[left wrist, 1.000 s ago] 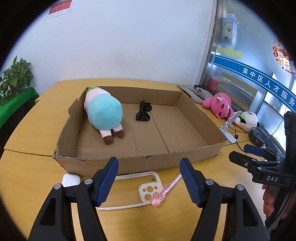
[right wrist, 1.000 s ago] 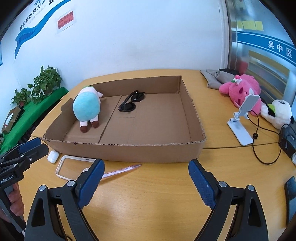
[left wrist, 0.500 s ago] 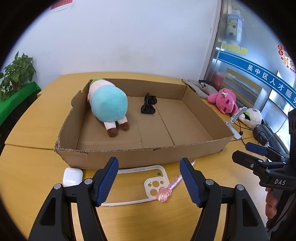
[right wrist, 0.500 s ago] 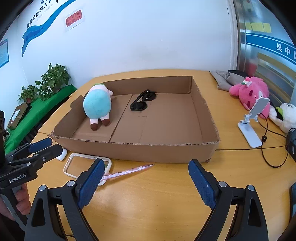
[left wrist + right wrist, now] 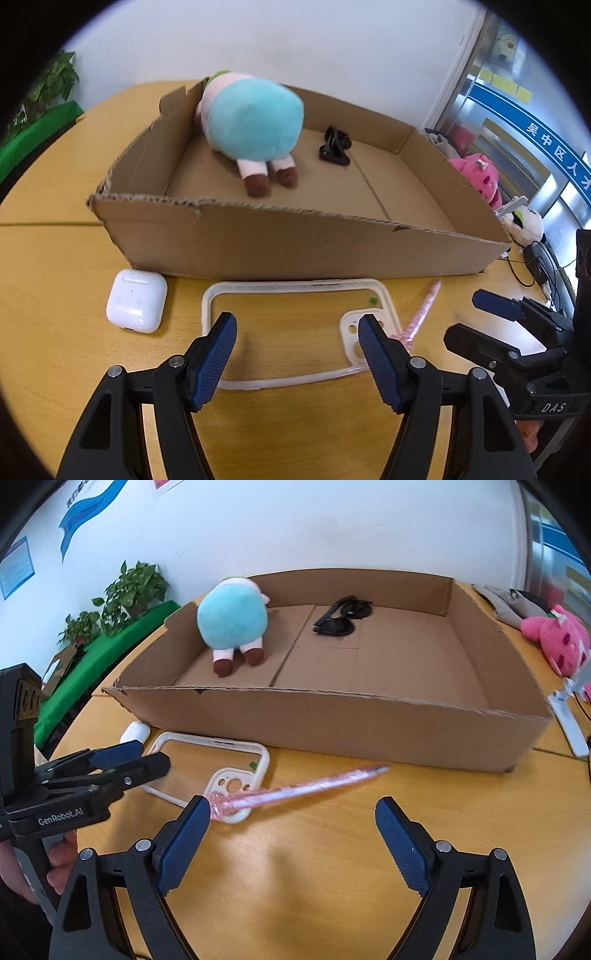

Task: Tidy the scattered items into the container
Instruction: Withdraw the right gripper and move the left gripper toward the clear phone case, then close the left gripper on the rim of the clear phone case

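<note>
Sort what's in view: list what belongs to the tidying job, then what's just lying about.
Job: cardboard box, earbud case, phone case, pink pen, blue plush, sunglasses.
Lying about: pink plush, phone stand, potted plants.

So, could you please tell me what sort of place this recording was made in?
Probably an office or public service centre: a wooden table, a blue wall sign with Chinese lettering, sticky notes on a metal-framed glass partition, and potted plants.
</note>
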